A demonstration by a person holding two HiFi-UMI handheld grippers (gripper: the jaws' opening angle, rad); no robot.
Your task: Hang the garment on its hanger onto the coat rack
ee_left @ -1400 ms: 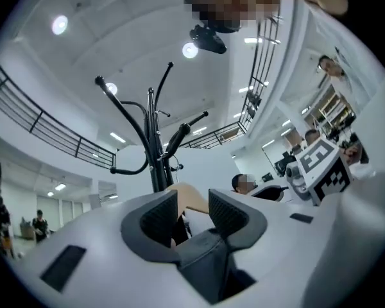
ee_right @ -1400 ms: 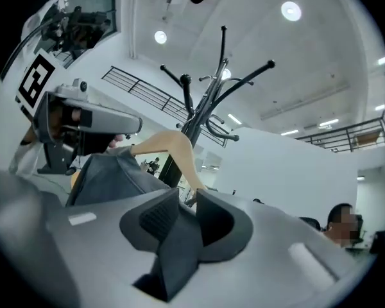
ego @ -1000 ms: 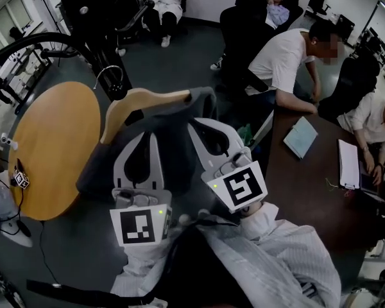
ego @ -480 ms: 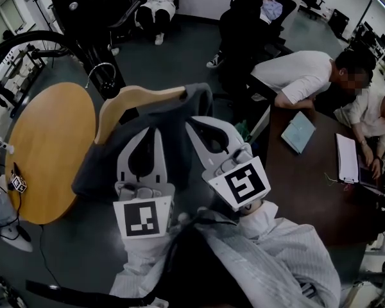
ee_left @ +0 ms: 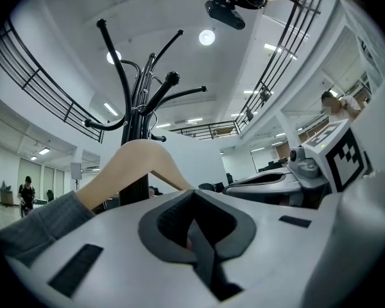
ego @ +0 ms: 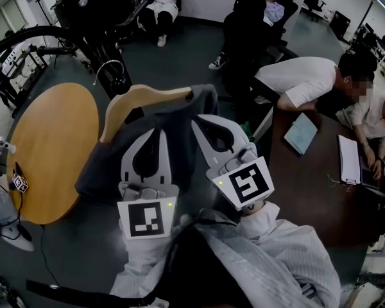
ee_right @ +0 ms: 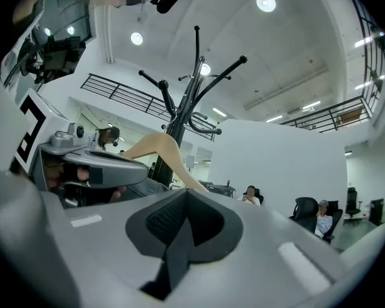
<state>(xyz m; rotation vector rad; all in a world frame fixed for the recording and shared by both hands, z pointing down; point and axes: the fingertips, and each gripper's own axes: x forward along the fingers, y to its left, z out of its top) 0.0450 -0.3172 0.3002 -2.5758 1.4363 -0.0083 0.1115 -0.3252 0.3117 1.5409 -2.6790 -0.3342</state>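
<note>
A wooden hanger [ego: 133, 99] carries a dark grey garment [ego: 176, 130], held up in front of me. My left gripper [ego: 156, 131] and right gripper [ego: 201, 119] lie side by side against the cloth, jaws closed, their tips buried in the garment just under the hanger. The black coat rack [ego: 90, 24] stands beyond, at the upper left, apart from the hanger. In the left gripper view the hanger [ee_left: 141, 159] arches over the shut left gripper [ee_left: 192, 194], with the coat rack [ee_left: 140, 101] rising behind it. The right gripper view shows the hanger [ee_right: 159, 147] and the coat rack [ee_right: 187, 95] past the shut right gripper [ee_right: 185, 194].
A round wooden table [ego: 48, 146] sits to the left, below the rack. At the right, people lean over a dark table [ego: 308, 191] with papers. Office chairs [ego: 244, 31] and seated people fill the back. A black curved rail [ego: 25, 40] crosses the upper left.
The grippers and garment have barely shifted, swaying slightly left and back. A person at the right table has leaned further down over it.
</note>
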